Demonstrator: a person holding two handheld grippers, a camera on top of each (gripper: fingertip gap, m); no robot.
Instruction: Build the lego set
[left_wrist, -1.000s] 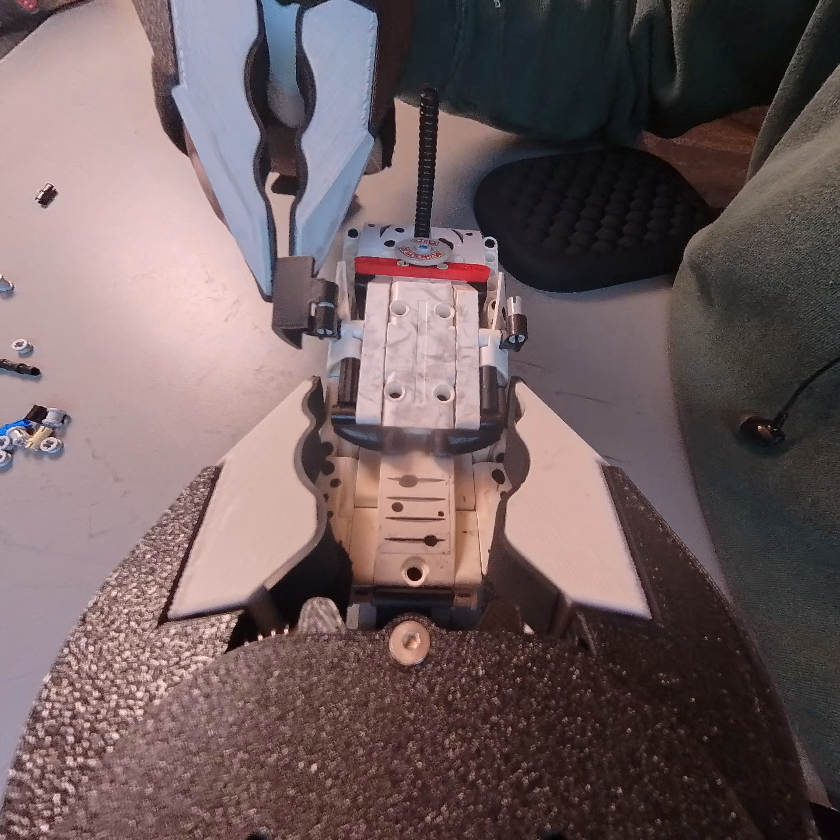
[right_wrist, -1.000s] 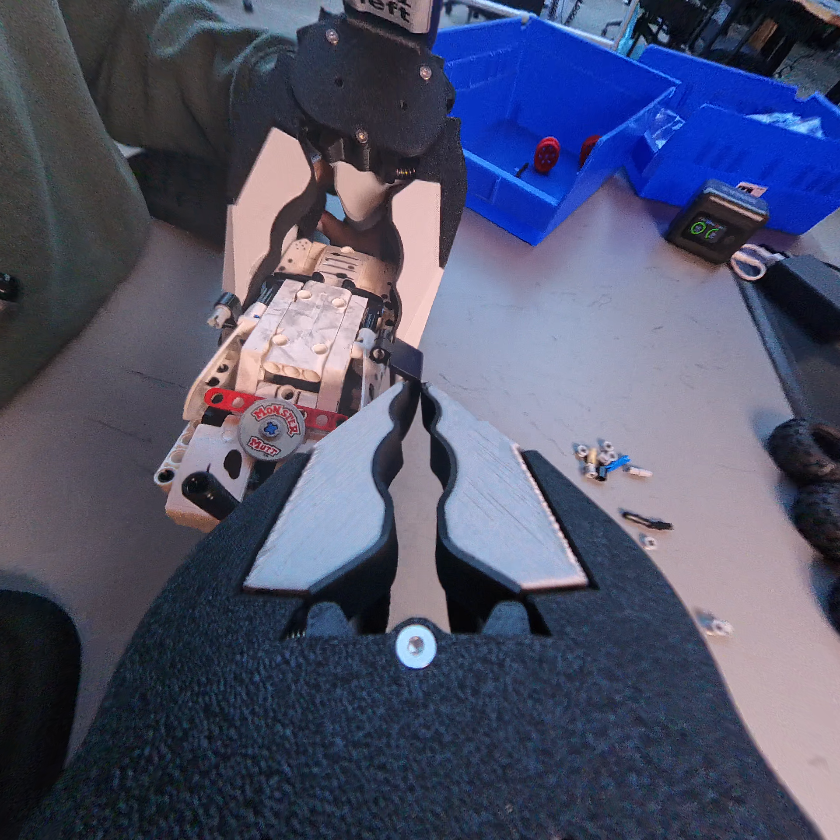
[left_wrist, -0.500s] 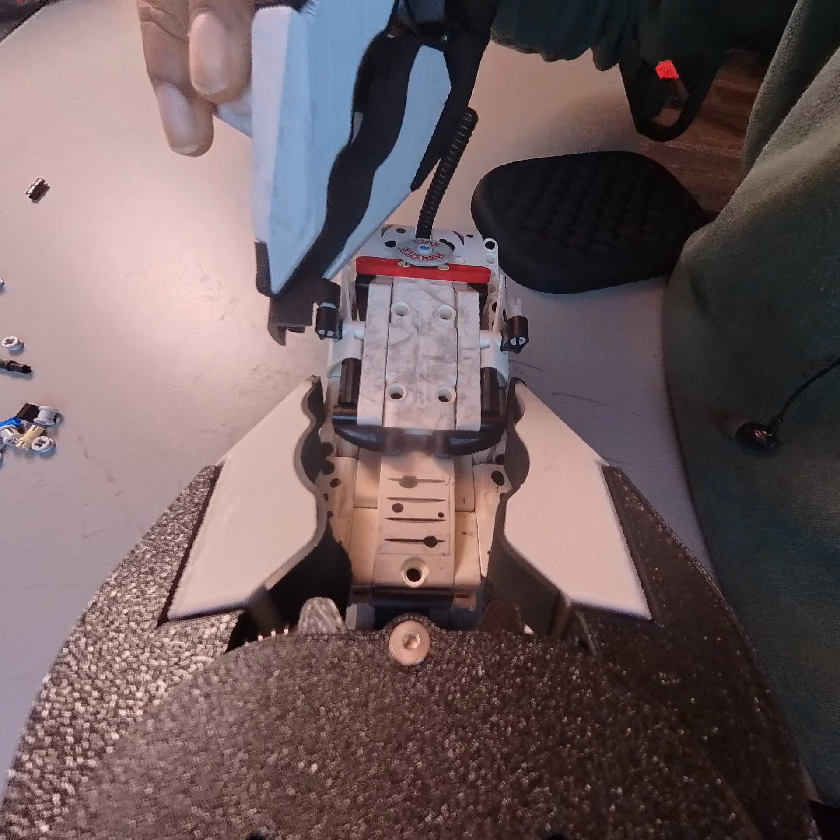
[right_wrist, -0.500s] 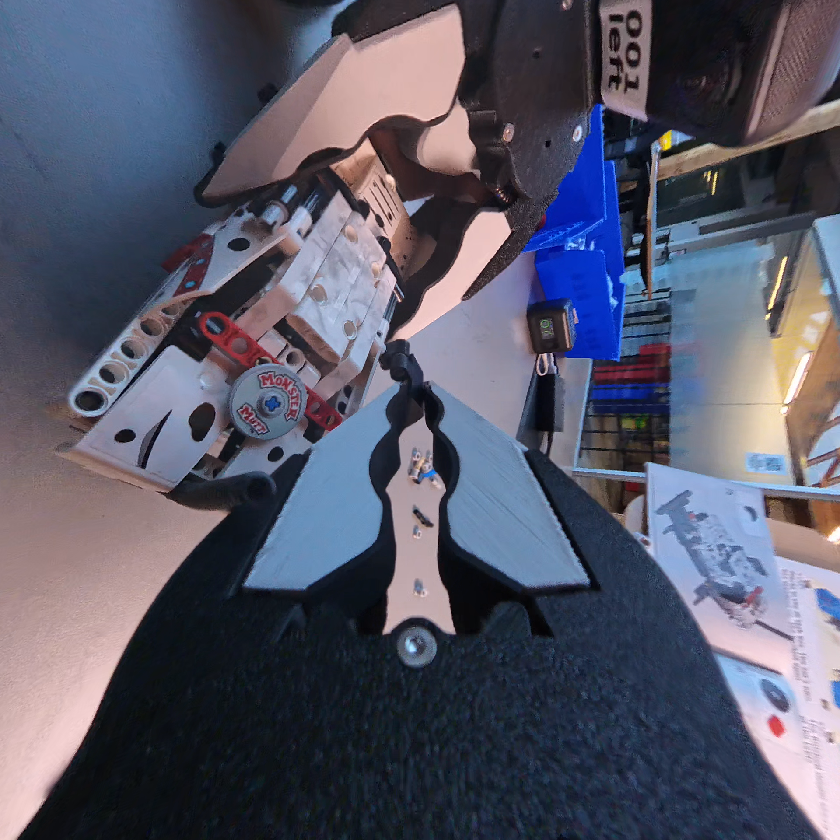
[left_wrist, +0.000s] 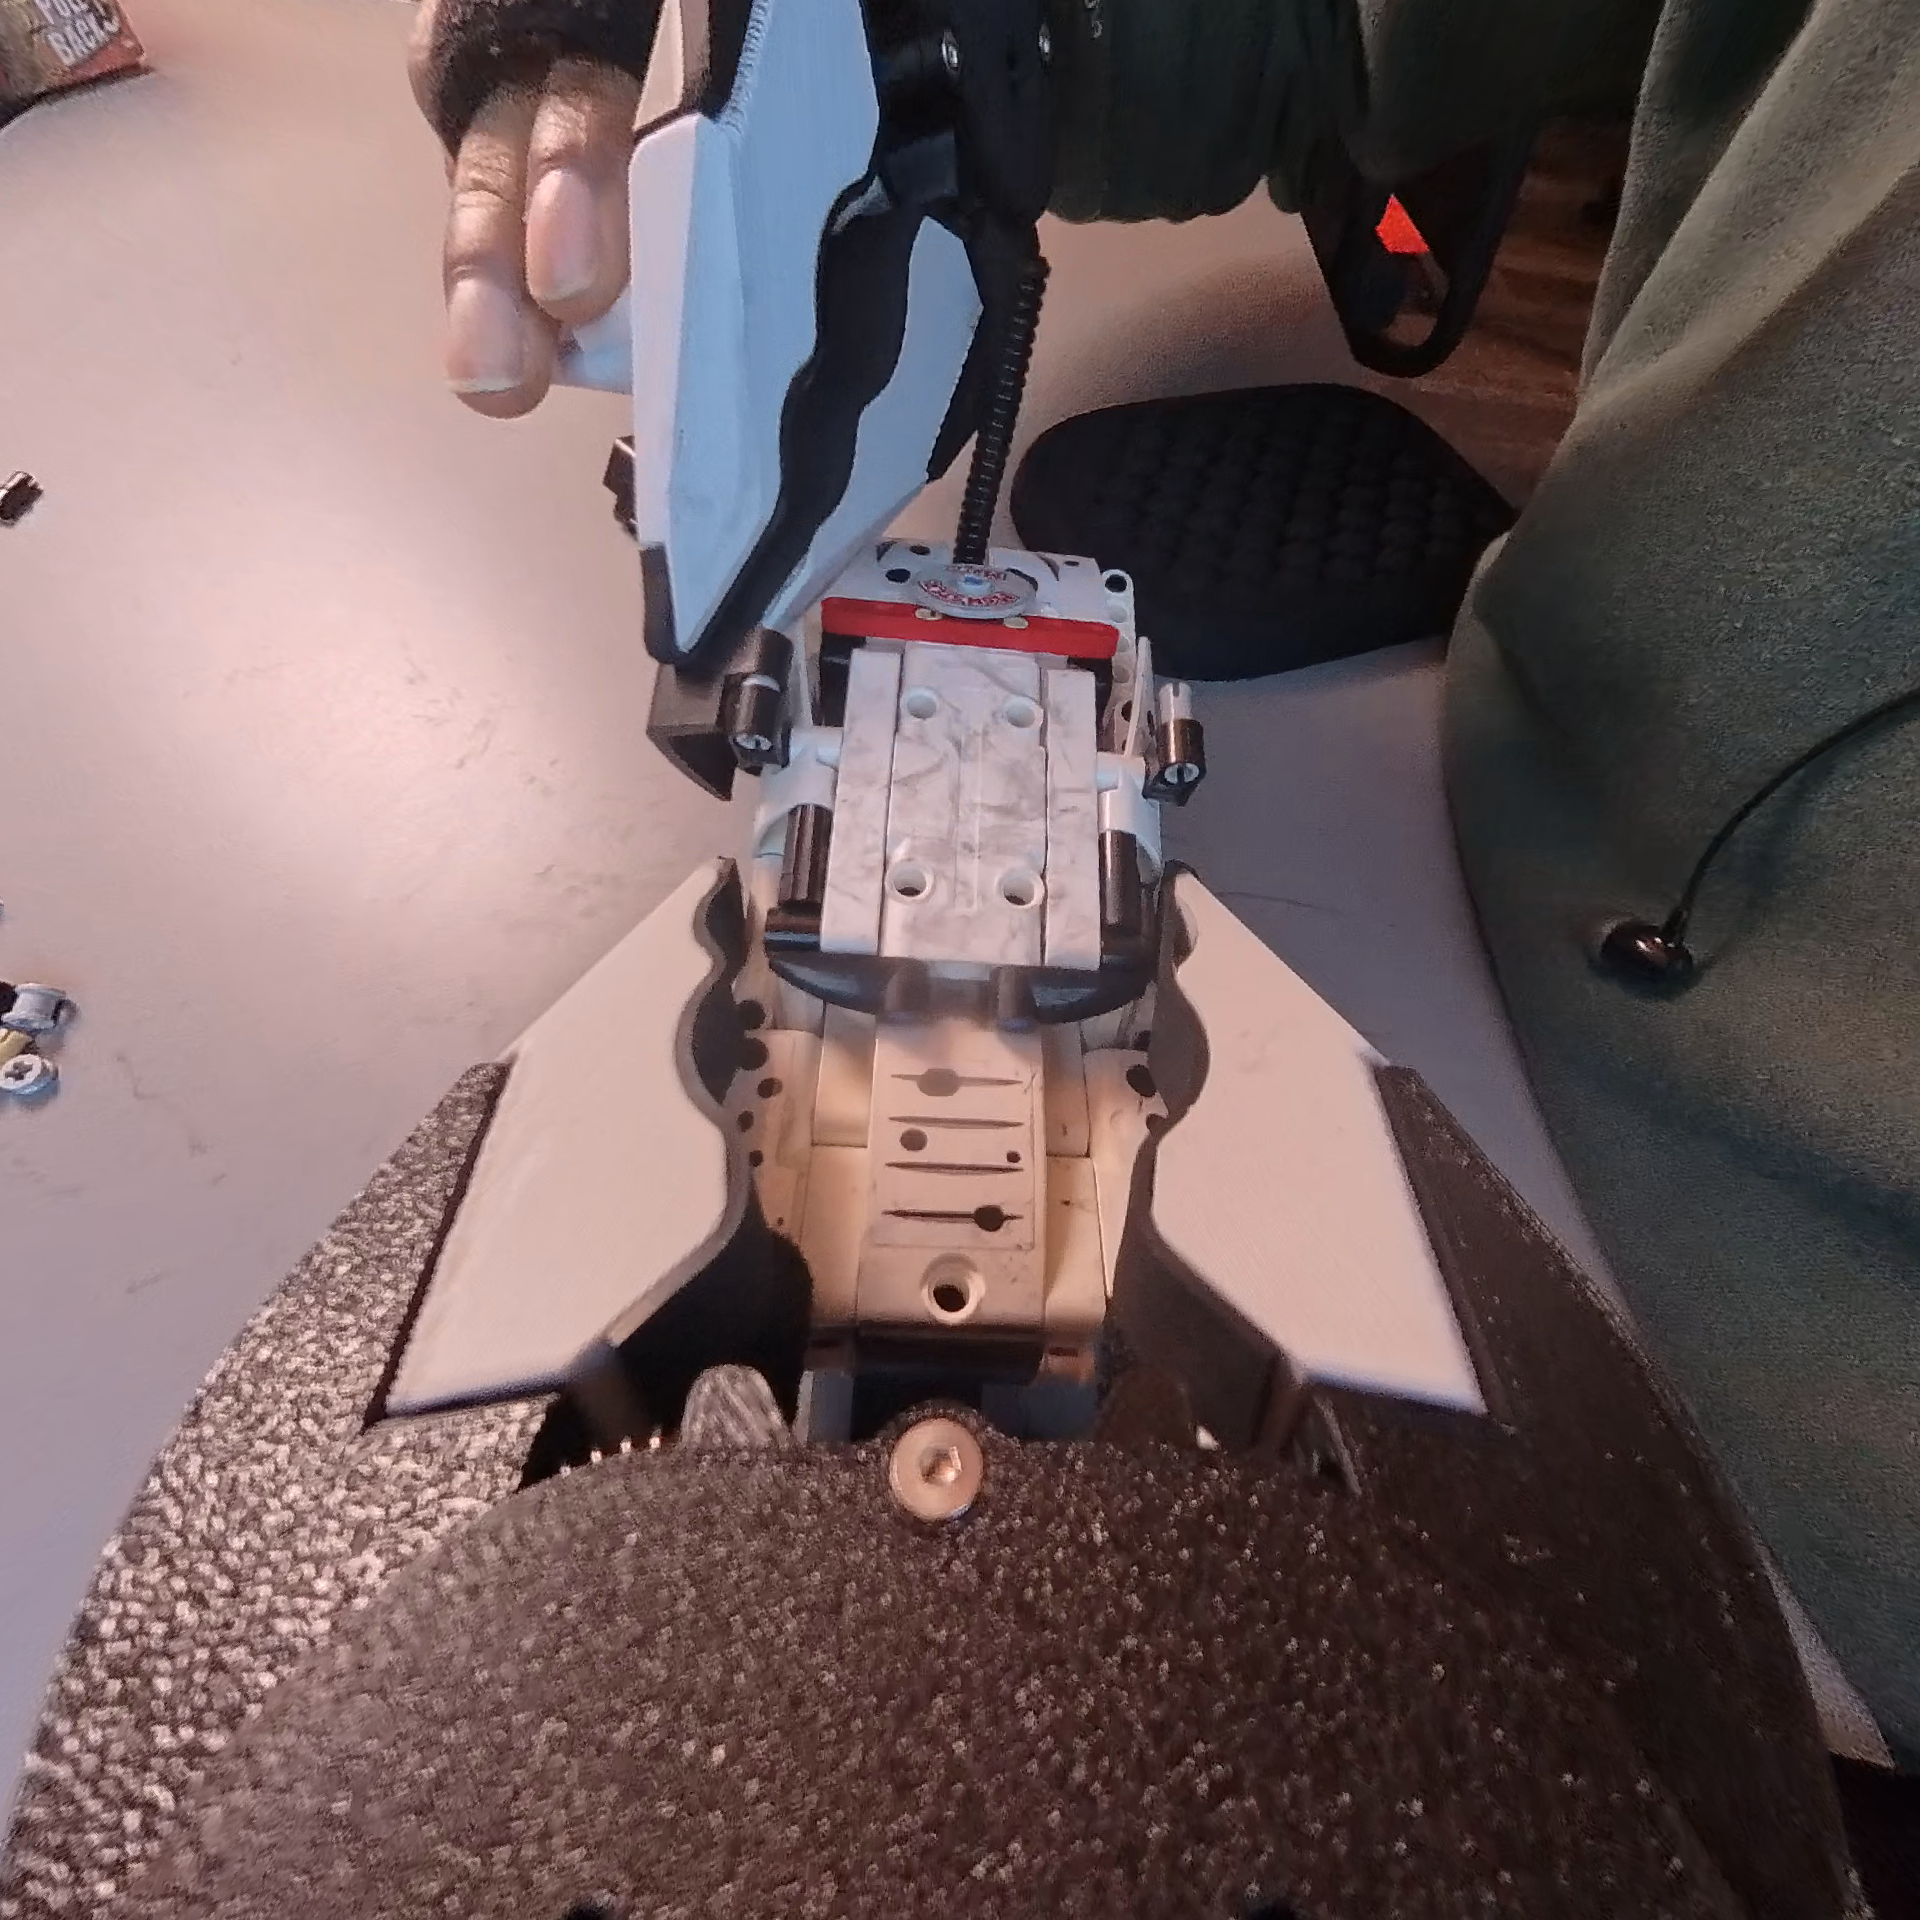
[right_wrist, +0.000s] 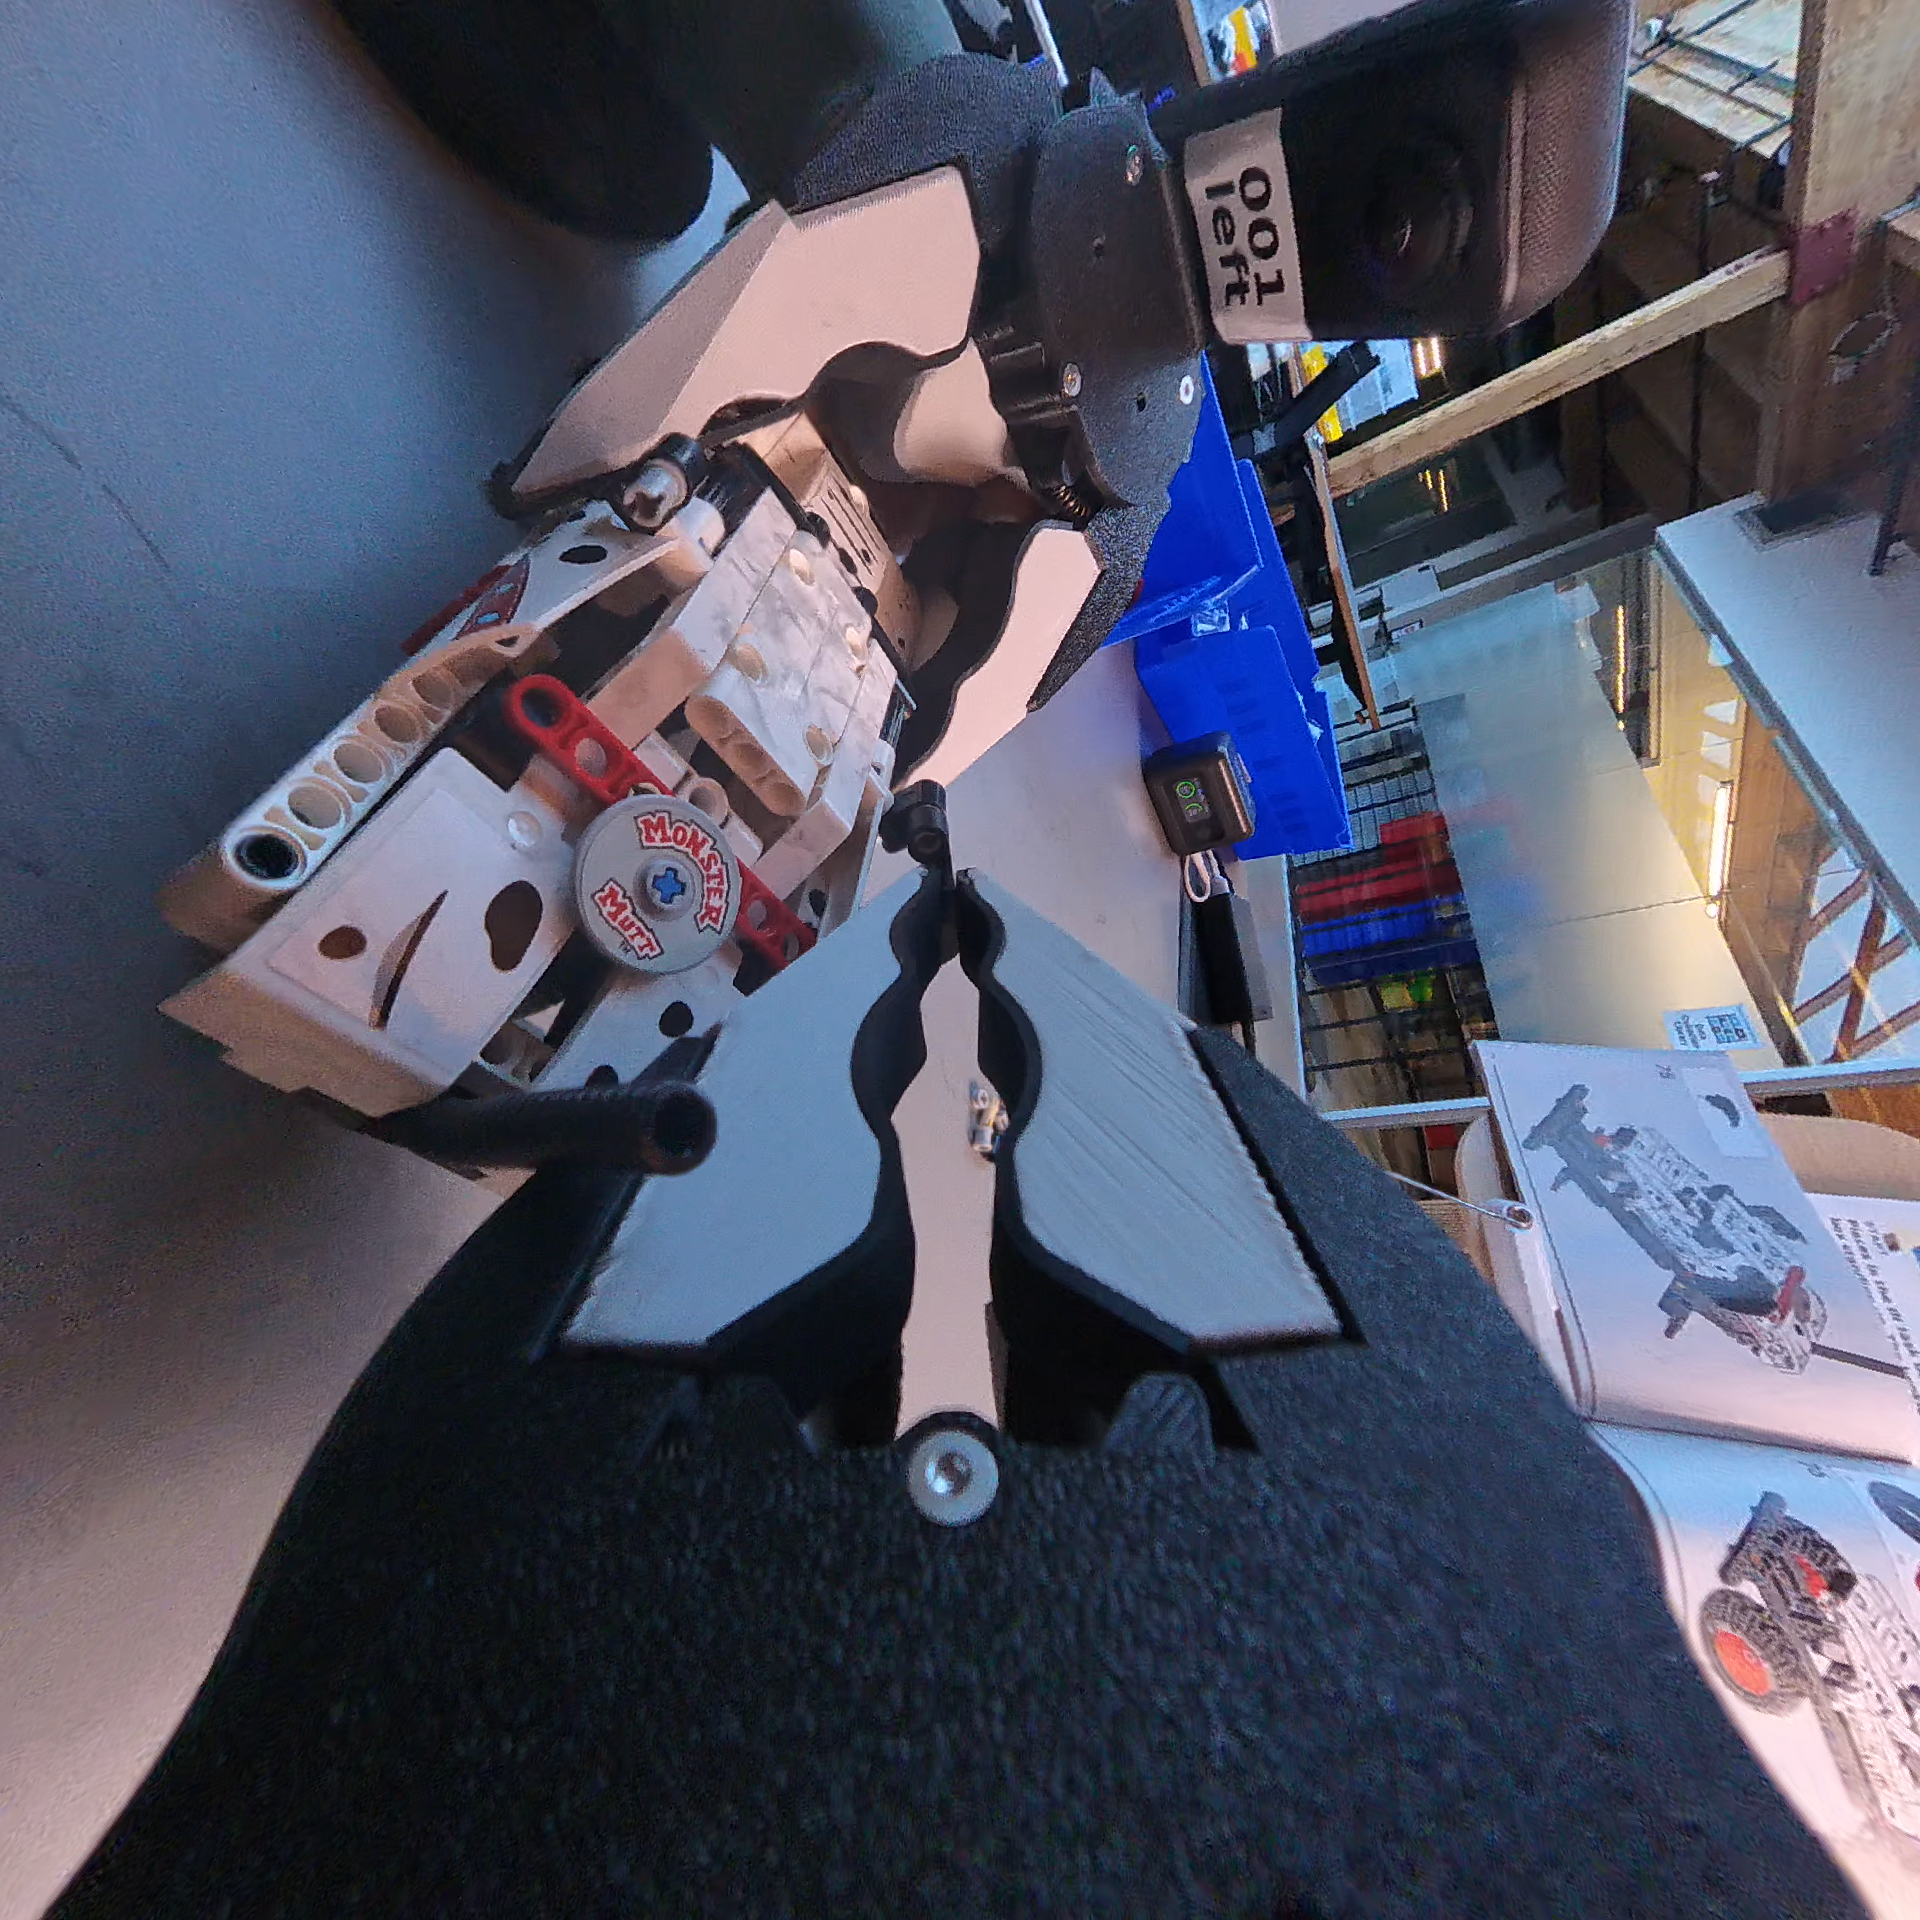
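The left tool (left_wrist: 951, 883) clamps a white, black-spotted lego truck body (left_wrist: 961, 831) above the bench (left_wrist: 260, 727); a red beam (right_wrist: 582, 748), round grey disc (right_wrist: 657, 883) and ribbed black hose (right_wrist: 582, 1127) mark its far end. The right tool (right_wrist: 940, 888) pinches a small black piece (right_wrist: 920, 821) at its side.

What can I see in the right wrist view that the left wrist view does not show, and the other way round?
Only the right wrist view shows the blue bins, the open instruction booklet and a small black device. Only the left wrist view shows a person's fingers and the black textured pad. Both show the white lego model held by the left gripper, and the right gripper pinching a small black piece.
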